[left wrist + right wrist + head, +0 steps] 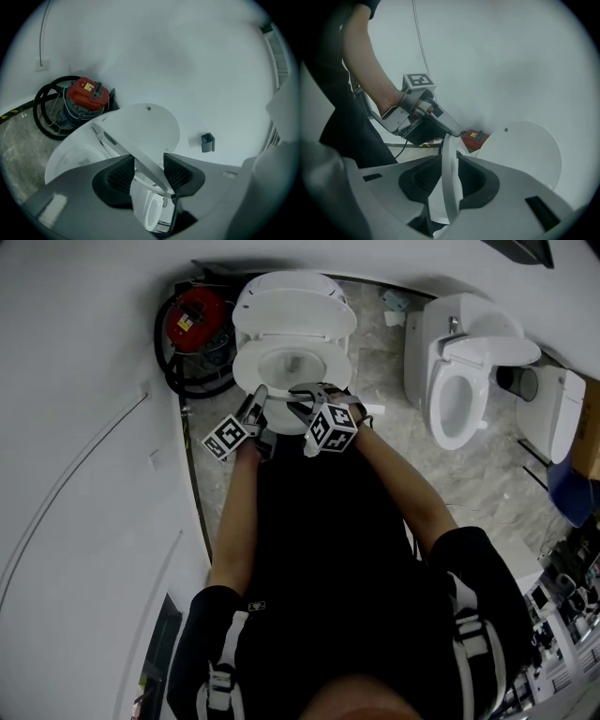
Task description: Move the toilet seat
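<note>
Arms point(234, 512) extended, left gripper point(258, 401) and right gripper point(302, 399) clamp toilet seat point(338, 367)

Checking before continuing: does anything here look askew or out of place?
The white plastic toilet seat is tilted half-raised, gripped by the left gripper and right gripper. A red canister vacuum with black hose sits in the corner.

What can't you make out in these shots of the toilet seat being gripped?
- Head view: where the left gripper and right gripper meet the toilet seat, hidden under the grippers themselves.
- Left gripper view: print on the red vacuum, too small; the dark wall fitting, too small to identify.
- Head view: clutter at the lower right edge, dark and cut off.
</note>
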### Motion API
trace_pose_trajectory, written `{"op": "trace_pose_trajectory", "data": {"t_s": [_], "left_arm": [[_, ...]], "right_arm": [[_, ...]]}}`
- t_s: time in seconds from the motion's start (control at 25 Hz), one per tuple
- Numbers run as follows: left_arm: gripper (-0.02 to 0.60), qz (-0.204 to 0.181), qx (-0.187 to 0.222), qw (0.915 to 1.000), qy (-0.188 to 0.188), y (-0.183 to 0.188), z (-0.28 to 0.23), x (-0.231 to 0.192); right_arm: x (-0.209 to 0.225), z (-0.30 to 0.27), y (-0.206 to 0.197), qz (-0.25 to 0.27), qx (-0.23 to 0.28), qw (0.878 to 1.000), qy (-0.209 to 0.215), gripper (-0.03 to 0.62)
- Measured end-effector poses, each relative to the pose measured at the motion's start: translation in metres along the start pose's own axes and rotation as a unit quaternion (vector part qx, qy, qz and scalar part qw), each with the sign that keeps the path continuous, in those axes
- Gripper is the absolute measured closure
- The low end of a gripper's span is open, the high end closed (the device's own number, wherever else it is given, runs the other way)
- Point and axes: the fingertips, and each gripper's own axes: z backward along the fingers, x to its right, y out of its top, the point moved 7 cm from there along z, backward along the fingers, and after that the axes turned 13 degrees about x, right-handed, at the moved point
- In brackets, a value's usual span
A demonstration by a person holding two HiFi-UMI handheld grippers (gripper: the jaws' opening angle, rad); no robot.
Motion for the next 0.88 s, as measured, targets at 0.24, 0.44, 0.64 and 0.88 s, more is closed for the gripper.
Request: {"op": "trace_pose_trajectory", "data": {"t_s": [0.24, 0.44, 0.64, 0.88], "left_arm": [[0.388, 0.006, 0.017, 0.9998, 0.01, 0.007, -0.011, 0.01], [0.387, 0.01, 0.039, 0.9991, 0.011, 0.016, -0.024, 0.021], [0.385, 0.019, 0.06, 0.998, 0.01, 0.021, -0.036, 0.031], [0.383, 0.025, 0.082, 0.9963, 0.011, 0.023, -0.043, 0.035]], "right_arm": [[0.021, 0.001, 0.006, 0.015, 0.003, 1.0, 0.009, 0.456], [0.042, 0.005, 0.013, 0.014, 0.016, 1.0, 0.011, 0.45], [0.061, 0.009, 0.018, 0.021, 0.023, 0.999, 0.017, 0.449], [0.074, 0.008, 0.022, 0.07, 0.01, 0.997, 0.04, 0.413]]}}
